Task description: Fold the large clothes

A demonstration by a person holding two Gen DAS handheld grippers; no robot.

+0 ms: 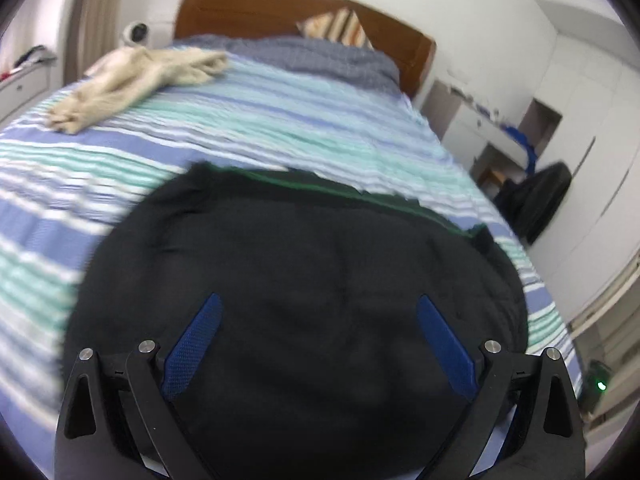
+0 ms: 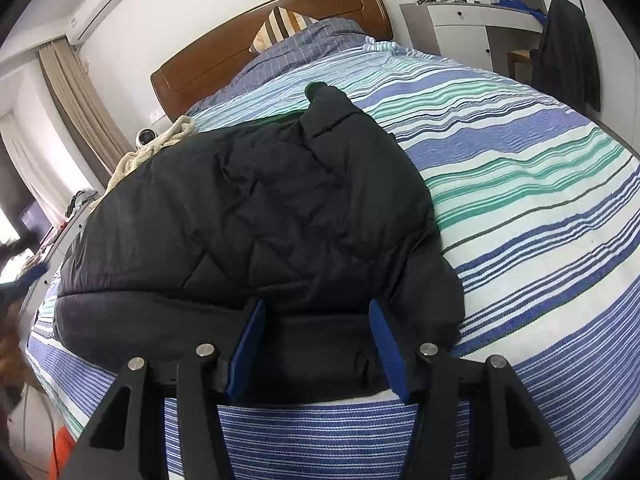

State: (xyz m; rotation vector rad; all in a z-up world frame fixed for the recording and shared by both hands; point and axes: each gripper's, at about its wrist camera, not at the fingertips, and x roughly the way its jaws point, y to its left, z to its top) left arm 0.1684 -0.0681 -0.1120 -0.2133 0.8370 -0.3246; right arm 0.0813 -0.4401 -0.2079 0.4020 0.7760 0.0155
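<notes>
A black quilted jacket (image 1: pixel 320 248) lies spread on the striped bed cover (image 1: pixel 100 152), a thin green lining edge showing along its far side. My left gripper (image 1: pixel 319 299) hovers over the jacket, jaws wide open, nothing between its blue pads (image 1: pixel 196 344). In the right wrist view the jacket (image 2: pixel 260 208) is bunched, with one sleeve pointing toward the headboard. My right gripper (image 2: pixel 317 303) sits at the jacket's near hem. That hem lies between the half-open jaws, and the pads (image 2: pixel 248 340) are not pressing on it.
A beige knitted garment (image 1: pixel 132 76) lies at the bed's far left, near a small round camera (image 1: pixel 136 34). A striped pillow (image 2: pixel 280 24) leans on the wooden headboard (image 2: pixel 224 52). A white desk (image 2: pixel 460 28) and a dark draped chair (image 2: pixel 568 52) stand right of the bed.
</notes>
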